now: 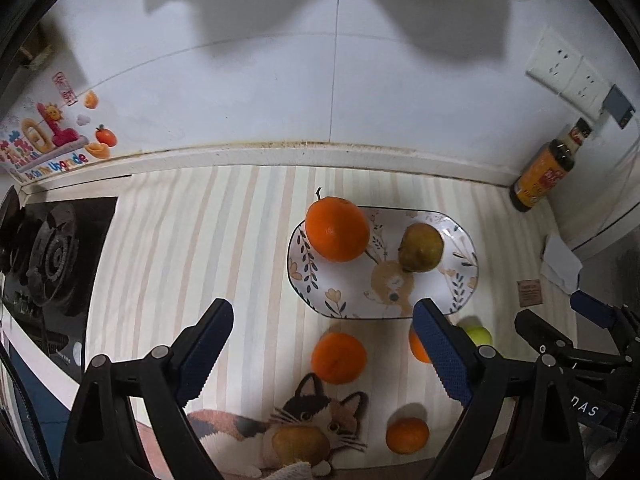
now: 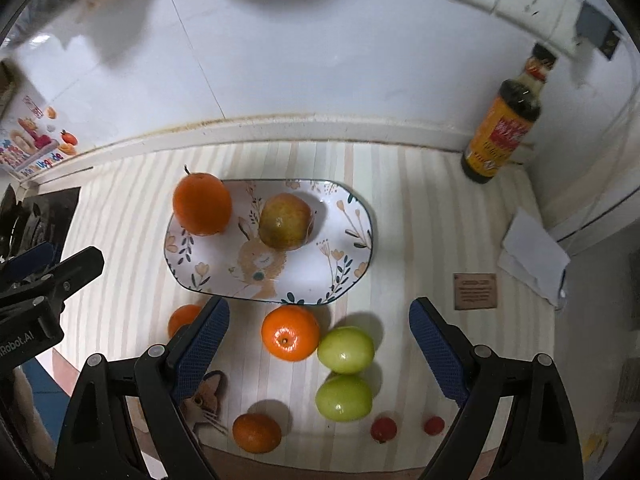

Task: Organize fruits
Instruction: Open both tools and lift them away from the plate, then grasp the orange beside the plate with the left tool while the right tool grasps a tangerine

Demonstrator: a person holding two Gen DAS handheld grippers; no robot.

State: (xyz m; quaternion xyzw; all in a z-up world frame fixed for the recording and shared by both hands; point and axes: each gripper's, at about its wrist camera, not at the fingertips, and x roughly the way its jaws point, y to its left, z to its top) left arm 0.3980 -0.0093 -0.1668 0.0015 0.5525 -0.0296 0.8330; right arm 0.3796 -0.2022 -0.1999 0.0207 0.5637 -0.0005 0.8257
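A patterned oval plate [image 1: 460,280] [image 2: 344,248] on the striped mat holds a large orange [image 1: 337,228] [image 2: 202,204] and a brownish pear [image 1: 422,247] [image 2: 285,221]. In front of the plate lie loose fruits: a mandarin [image 2: 290,333] [image 1: 418,346], a second mandarin [image 1: 338,358] [image 2: 182,318], a small one [image 1: 407,435] [image 2: 256,432], two green fruits [image 2: 346,350] [image 2: 344,398], two small red fruits [image 2: 383,430] [image 2: 434,425] and a pear [image 1: 300,444] on the cat picture. My left gripper [image 1: 324,346] is open and empty above the mandarins. My right gripper [image 2: 320,340] is open and empty above the mandarin and green fruits.
A gas stove [image 1: 52,256] lies at the left. A sauce bottle [image 1: 548,168] [image 2: 502,120] stands in the back right corner by the tiled wall with sockets [image 1: 560,68]. Folded white paper [image 2: 534,256] and a small brown card [image 2: 475,291] lie at the right.
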